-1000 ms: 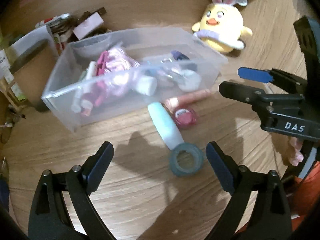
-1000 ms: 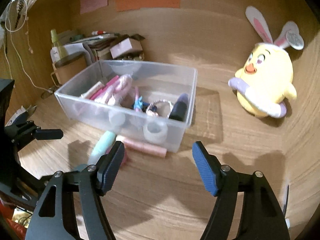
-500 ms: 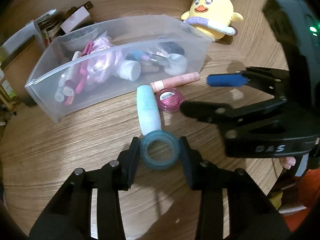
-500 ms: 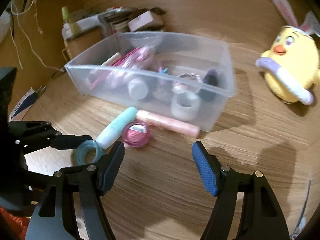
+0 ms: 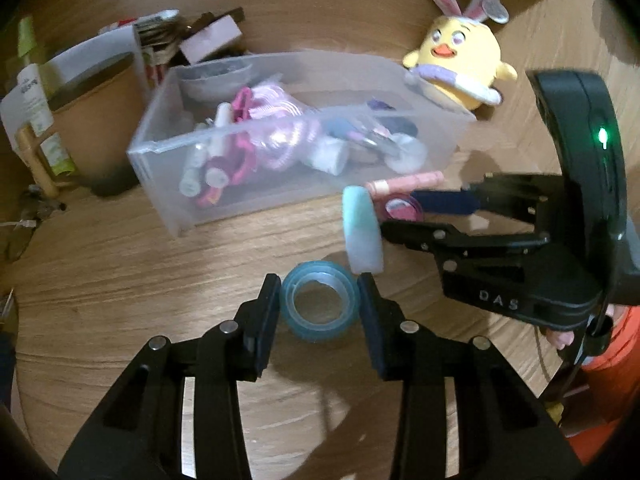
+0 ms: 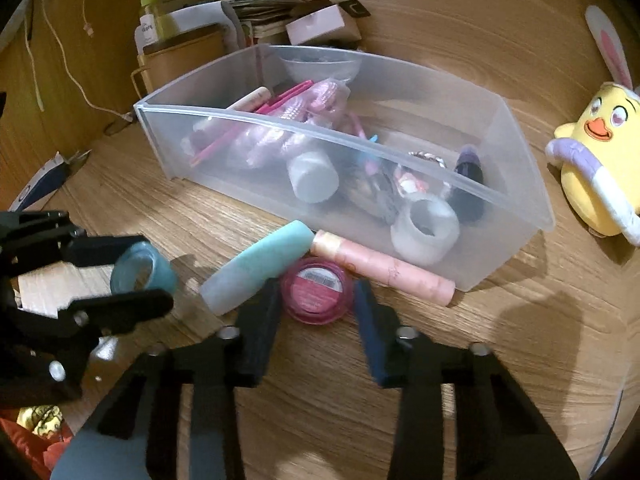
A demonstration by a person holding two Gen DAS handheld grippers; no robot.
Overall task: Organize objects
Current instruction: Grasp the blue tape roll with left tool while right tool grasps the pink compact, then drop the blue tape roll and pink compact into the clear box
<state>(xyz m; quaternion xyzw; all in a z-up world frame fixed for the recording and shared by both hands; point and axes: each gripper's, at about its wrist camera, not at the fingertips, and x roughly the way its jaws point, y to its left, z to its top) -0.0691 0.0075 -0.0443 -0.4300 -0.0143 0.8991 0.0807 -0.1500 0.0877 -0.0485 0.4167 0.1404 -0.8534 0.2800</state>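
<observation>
While left gripper [image 5: 319, 304] pinches teal tape roll [image 5: 319, 306], right gripper [image 6: 316, 308], just closing, flanks pink jar [image 6: 316, 290].

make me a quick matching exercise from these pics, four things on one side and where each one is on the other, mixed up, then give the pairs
Things:
1. blue tape roll
2. pink round compact
3. clear tape roll
4. yellow plush chick

Places:
A. inside the clear bin
B. between the left gripper's pads
C. on the desk outside the bin, beyond its right end
D. between the right gripper's pads

Pairs: 1-B, 2-D, 3-A, 4-C
</observation>
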